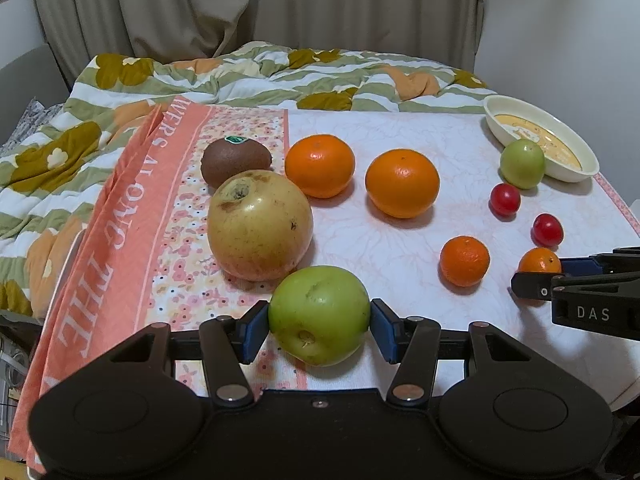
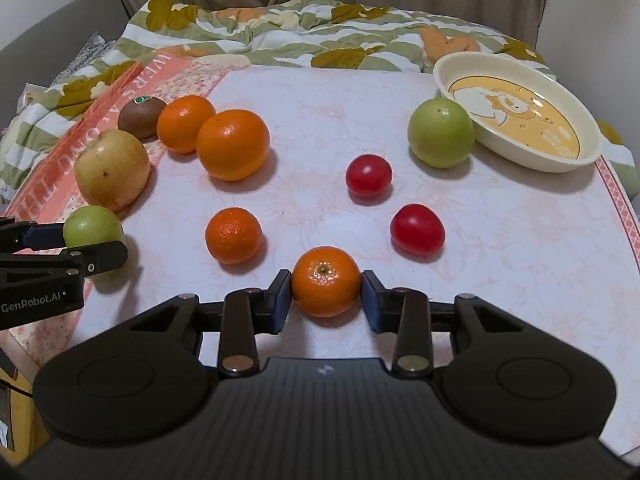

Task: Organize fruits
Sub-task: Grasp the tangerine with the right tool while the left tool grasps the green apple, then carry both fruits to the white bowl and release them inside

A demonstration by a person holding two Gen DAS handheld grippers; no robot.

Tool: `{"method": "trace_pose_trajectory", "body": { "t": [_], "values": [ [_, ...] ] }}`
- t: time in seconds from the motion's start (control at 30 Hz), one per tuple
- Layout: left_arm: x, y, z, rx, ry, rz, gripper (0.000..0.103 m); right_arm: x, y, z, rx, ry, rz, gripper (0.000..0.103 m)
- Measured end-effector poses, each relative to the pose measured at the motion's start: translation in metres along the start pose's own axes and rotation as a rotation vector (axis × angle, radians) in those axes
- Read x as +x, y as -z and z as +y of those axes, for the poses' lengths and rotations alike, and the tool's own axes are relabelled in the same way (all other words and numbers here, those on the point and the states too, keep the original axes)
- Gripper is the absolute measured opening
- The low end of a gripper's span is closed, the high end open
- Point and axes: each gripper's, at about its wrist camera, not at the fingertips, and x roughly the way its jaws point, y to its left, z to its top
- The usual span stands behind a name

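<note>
My left gripper (image 1: 319, 322) is shut on a green apple (image 1: 319, 315), which rests on the cloth; it also shows in the right wrist view (image 2: 93, 227). My right gripper (image 2: 325, 294) is shut on a small mandarin (image 2: 326, 280) on the table; that mandarin shows at the right of the left wrist view (image 1: 539, 261). Beside the apple stand a yellow apple (image 1: 259, 224), a kiwi (image 1: 235, 161) and two oranges (image 1: 320, 165) (image 1: 402, 182). Another small mandarin (image 2: 233, 235), two cherry tomatoes (image 2: 368, 175) (image 2: 417, 229) and a second green apple (image 2: 440, 133) lie in the middle and right.
A cream bowl (image 2: 532, 156) with a cartoon print stands at the back right, touching the green apple. A pink lettered cloth (image 1: 120, 216) covers the table's left side. A flowered quilt (image 1: 280, 76) lies behind the table. The table's right edge (image 2: 624, 208) is close to the bowl.
</note>
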Motion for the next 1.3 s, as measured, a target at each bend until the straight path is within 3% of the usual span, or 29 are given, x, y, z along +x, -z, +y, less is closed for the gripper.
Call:
{"method": "trace_pose_trajectory", "body": {
  "t": [0.4, 0.7, 1.0, 1.3],
  "values": [
    [-0.043, -0.020, -0.015, 0.006, 0.022, -0.058, 0.058, -0.050, -0.007, -0.015, 0.039, 0.036, -0.058, 0.052],
    [-0.077, -0.053, -0.052, 0.039, 0.068, -0.135, 0.058, -0.102, -0.017, -0.055, 0.075, 0.096, -0.109, 0.052],
    [-0.073, -0.097, -0.109, 0.027, 0.060, -0.172, 0.058, -0.121, -0.045, -0.128, 0.058, 0.110, -0.122, 0.052],
    [-0.032, -0.153, -0.169, -0.022, 0.031, -0.193, 0.058, -0.091, -0.101, -0.205, 0.011, 0.070, -0.145, 0.052]
  ]
}}
